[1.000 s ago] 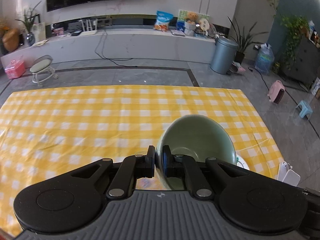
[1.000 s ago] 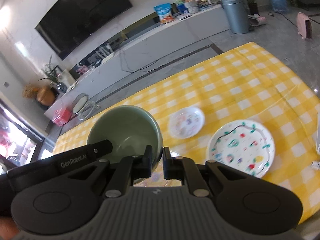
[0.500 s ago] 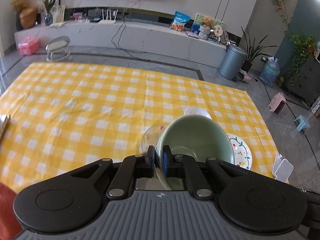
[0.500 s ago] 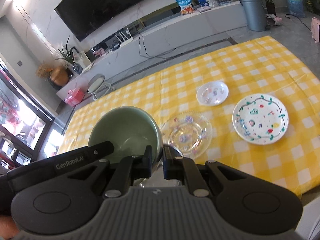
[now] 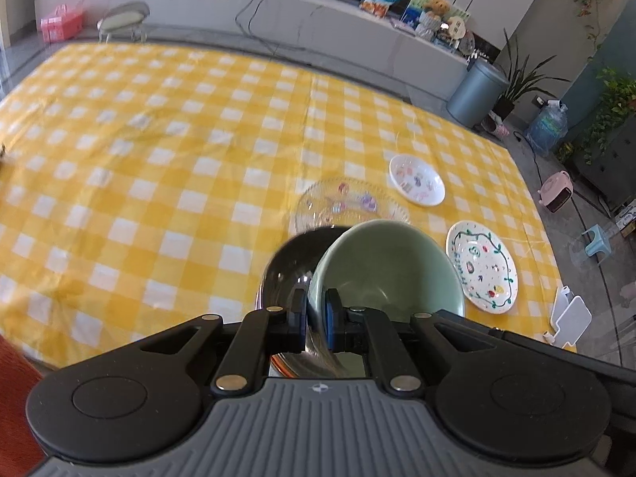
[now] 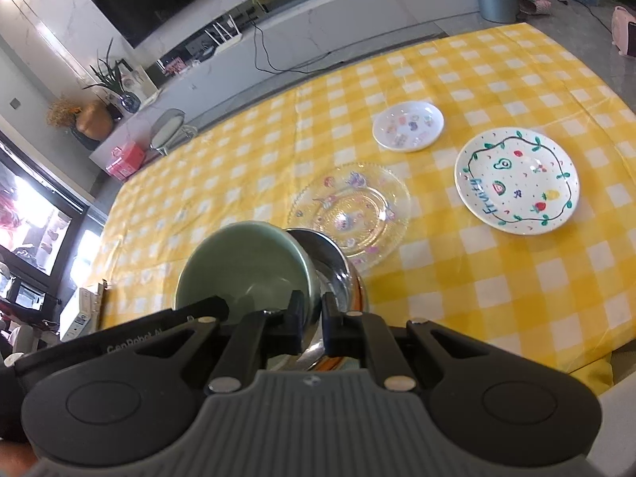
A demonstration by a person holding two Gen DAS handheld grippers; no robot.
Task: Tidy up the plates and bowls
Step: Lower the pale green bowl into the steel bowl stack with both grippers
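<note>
Two hand-held grippers, left point(image 5: 317, 314) and right point(image 6: 312, 320), pinch the green bowl point(image 5: 387, 264) rim tight, to lower it evenly into the steel bowl point(image 6: 338, 266) just below.

A pale green bowl point(image 5: 387, 266) is being seen beside a shiny silver bowl point(image 6: 338, 274). The tablecloth point(image 5: 159, 159) is being shown in yellow and white checks. Green vines and red fruits are being shown on a white plate point(image 6: 516, 181).
</note>
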